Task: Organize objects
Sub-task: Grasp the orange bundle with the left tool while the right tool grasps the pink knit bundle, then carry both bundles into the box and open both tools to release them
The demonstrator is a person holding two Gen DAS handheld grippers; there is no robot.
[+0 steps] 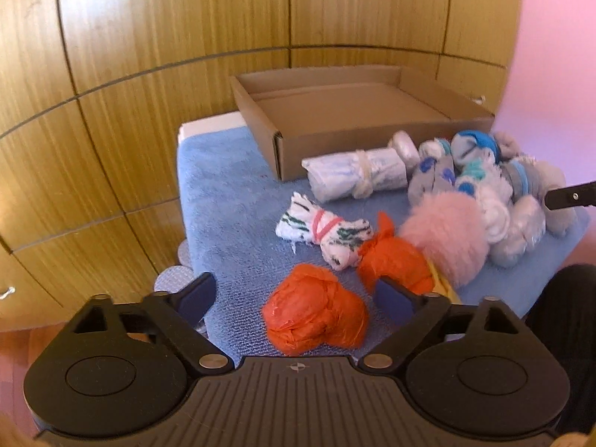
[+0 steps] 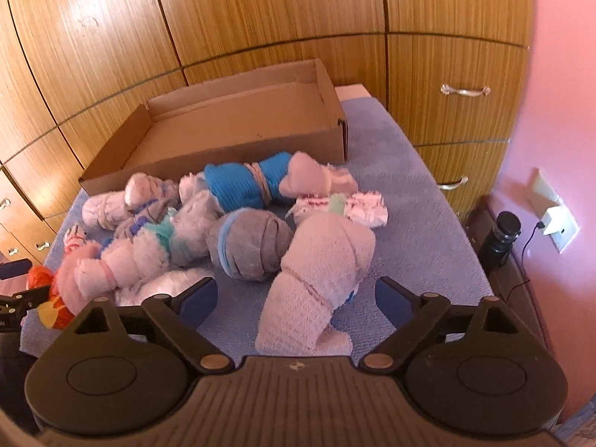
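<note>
Several rolled sock and cloth bundles lie on a blue towel [image 1: 223, 201] in front of an open cardboard box [image 1: 298, 145], also in the right wrist view [image 2: 231, 126]. My left gripper [image 1: 298, 294] is open, with an orange bundle [image 1: 314, 311] lying between its fingers, not gripped. A second orange bundle [image 1: 395, 260], a fluffy pink bundle [image 1: 447, 231] and a white-and-green bundle [image 1: 324, 234] lie beyond it. My right gripper [image 2: 296, 296] is open, with a pale fluffy roll [image 2: 320, 283] between its fingers. A grey ball [image 2: 253, 246] and a blue roll [image 2: 246, 182] lie beyond.
Wooden cabinet doors [image 1: 149, 56] stand behind the box, with drawer handles [image 2: 463, 90] at the right. A pink wall [image 2: 558, 111] with a socket and plugged charger [image 2: 555, 223] is at the right, next to a black cylinder [image 2: 503, 238].
</note>
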